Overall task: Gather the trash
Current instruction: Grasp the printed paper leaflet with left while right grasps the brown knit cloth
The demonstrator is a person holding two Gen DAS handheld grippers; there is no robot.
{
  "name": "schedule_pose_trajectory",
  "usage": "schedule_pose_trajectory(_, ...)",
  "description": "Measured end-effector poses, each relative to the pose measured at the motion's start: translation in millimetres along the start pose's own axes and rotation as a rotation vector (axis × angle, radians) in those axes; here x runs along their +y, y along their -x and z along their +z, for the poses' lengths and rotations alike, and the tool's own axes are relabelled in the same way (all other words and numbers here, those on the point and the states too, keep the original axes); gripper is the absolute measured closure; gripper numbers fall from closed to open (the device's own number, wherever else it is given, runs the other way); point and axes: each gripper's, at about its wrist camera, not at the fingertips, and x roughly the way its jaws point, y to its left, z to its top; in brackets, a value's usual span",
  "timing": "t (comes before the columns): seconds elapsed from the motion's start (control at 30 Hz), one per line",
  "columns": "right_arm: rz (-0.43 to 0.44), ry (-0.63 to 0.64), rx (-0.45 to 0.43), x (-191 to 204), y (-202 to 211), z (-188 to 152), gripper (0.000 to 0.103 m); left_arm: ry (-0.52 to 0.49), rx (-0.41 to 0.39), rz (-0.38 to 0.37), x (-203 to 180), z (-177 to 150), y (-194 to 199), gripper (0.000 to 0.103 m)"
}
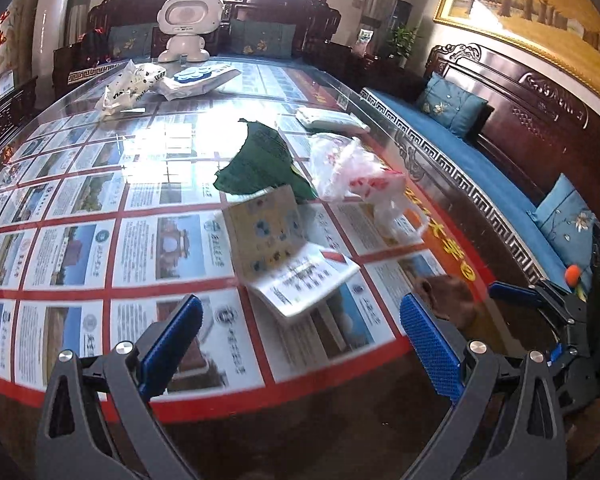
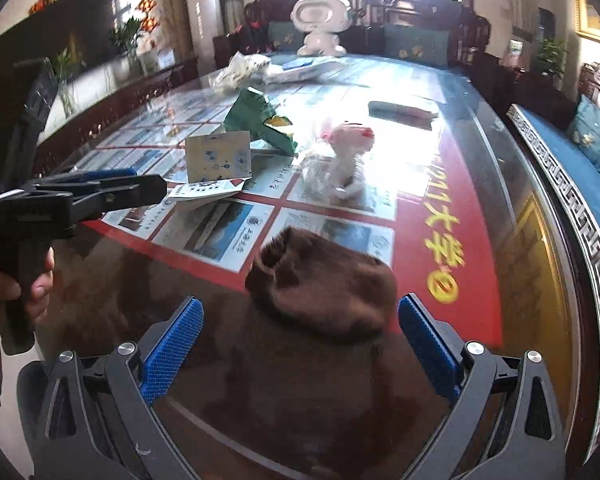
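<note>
On the glass-topped table lie an opened yellow paper carton (image 1: pixel 276 248) (image 2: pixel 218 162), a crumpled green wrapper (image 1: pixel 260 160) (image 2: pixel 256 118), a clear plastic bag with red print (image 1: pixel 360 176) (image 2: pixel 342 152) and a brown cloth (image 1: pixel 446 296) (image 2: pixel 324 284). My left gripper (image 1: pixel 300 336) is open and empty, just short of the carton; it shows in the right wrist view (image 2: pixel 156 190). My right gripper (image 2: pixel 300 340) is open and empty, its fingers astride the near side of the brown cloth; it shows in the left wrist view (image 1: pixel 500 290).
At the table's far end stand a white toy robot (image 1: pixel 186 28), white printed bags (image 1: pixel 134 86) and a flat pack with blue discs (image 1: pixel 200 78). A white packet (image 1: pixel 328 118) lies near the right edge. A blue-cushioned wooden bench (image 1: pixel 480 168) runs along the right.
</note>
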Motion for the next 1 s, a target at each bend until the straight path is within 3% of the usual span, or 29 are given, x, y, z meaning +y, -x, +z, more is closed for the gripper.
schedule_pose_trajectory(0.17,-0.018,-0.015,0.044,-1.7,-19.4,5.7,0.01,0.008,-0.004,0.016,7.4,10.4,-13.3,0.004)
schedule_pose_trajectory(0.33,-0.066,-0.019,0.082,-4.4,-27.9,6.4,0.019,0.023,0.018,0.044,16.3,18.7,-28.2,0.004)
schedule_pose_trajectory(0.43,-0.057,0.005,0.07,-4.5,-24.9,7.0,0.031,0.034,0.02,0.042,19.9,21.8,-32.1,0.004)
schedule_pose_trajectory(0.5,-0.027,0.029,0.056,-5.1,-22.7,7.6,0.049,0.034,0.02,0.04,20.9,24.0,-34.6,0.004)
schedule_pose_trajectory(0.6,-0.008,0.019,0.048,-10.2,-20.5,8.7,0.059,0.029,0.018,0.037,23.5,28.5,-41.3,0.004)
schedule_pose_trajectory(0.8,0.026,0.006,0.048,-14.4,-18.6,9.4,0.062,0.04,0.041,0.041,37.6,41.9,-62.5,0.004)
schedule_pose_trajectory(0.97,0.04,0.018,0.054,-10.8,-20.6,10.4,0.055,0.066,0.062,0.005,41.2,45.9,-70.2,0.005)
schedule_pose_trajectory(1.0,0.044,0.023,0.055,-10.0,-20.7,10.5,0.053,0.064,0.07,0.0,39.8,45.8,-71.2,0.011)
